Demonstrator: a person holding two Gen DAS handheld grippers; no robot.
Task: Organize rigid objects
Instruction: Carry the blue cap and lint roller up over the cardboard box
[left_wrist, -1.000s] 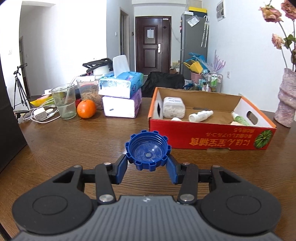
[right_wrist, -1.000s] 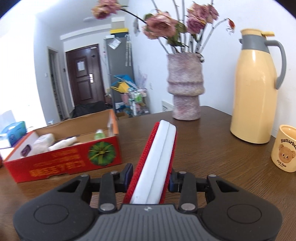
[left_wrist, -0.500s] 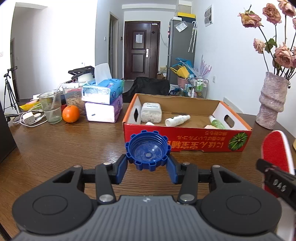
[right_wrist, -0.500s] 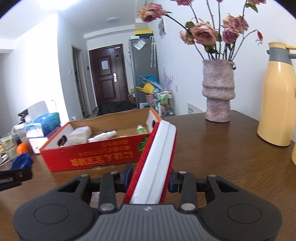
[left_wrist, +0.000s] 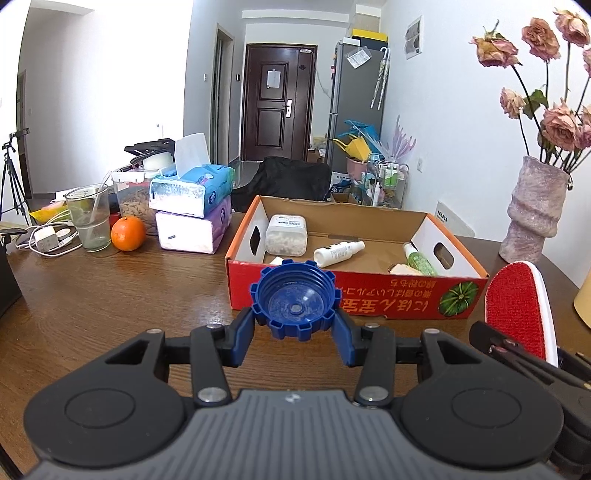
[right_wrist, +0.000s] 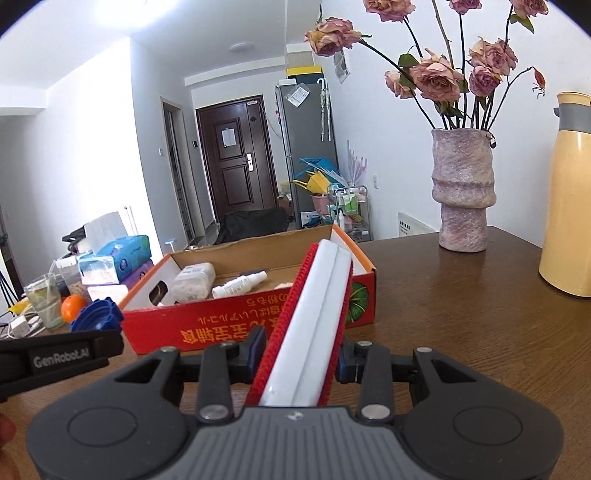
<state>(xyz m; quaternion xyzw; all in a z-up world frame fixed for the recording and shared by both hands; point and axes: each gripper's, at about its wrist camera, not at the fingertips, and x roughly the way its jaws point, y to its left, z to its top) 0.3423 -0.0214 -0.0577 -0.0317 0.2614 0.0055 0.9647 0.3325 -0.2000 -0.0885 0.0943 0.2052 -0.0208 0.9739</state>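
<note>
Closing in on the cardboard box (left_wrist: 347, 299) with both loads, nearer than a second ago: left gripper (left_wrist: 295, 328) pinching the blue cap (left_wrist: 294, 303), right gripper (right_wrist: 301, 354) clamped on the red-and-white brush (right_wrist: 314, 314), both short of the front wall, ready for dropping in

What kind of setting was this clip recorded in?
Most likely a lived-in apartment dining area: a wooden table with tissue boxes and a vase of dried roses, a refrigerator and an entry door behind.

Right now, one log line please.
left gripper: holds blue cap | right gripper: holds lint brush | cardboard box: ahead
</note>
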